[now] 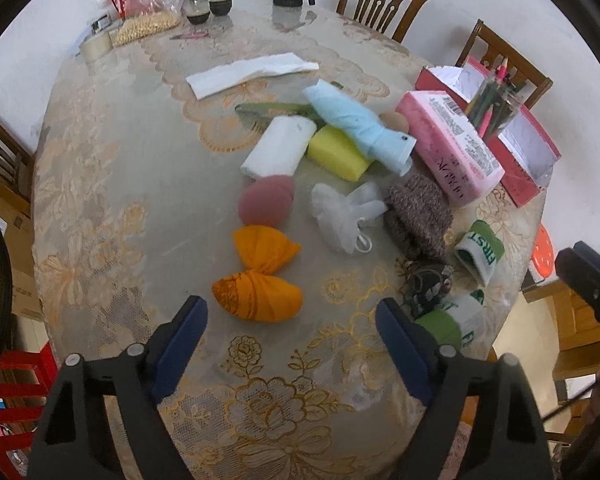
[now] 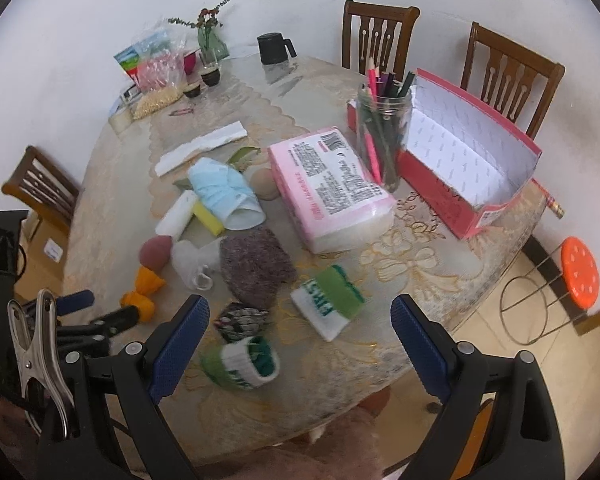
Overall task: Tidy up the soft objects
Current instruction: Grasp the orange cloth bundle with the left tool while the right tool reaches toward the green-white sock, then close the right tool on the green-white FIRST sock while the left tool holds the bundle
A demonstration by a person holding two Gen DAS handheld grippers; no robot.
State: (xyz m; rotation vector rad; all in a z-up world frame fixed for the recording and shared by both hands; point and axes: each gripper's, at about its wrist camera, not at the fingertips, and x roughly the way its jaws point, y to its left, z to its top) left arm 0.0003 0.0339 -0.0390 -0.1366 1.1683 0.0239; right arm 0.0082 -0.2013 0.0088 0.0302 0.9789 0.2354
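Soft things lie in a heap on the lace-covered table [image 1: 112,168]: an orange cloth bundle [image 1: 262,276], a pink sponge ball [image 1: 265,200], a white mesh puff [image 1: 342,210], a brown knitted piece [image 1: 418,214], a yellow sponge [image 1: 338,152], a white roll [image 1: 280,146], a light blue cloth [image 1: 360,128] and green-white wristbands [image 2: 328,306] [image 2: 242,362]. My left gripper [image 1: 292,320] is open and empty just in front of the orange bundle. My right gripper [image 2: 300,320] is open and empty above the wristbands. An open red box [image 2: 468,160] stands at the right.
A pink tissue pack [image 2: 330,188] and a jar of pencils [image 2: 384,132] sit beside the red box. A black mug [image 2: 274,48], cups, a vase and bags stand at the far end. Wooden chairs [image 2: 376,36] ring the table. An orange stool [image 2: 578,272] stands on the floor at right.
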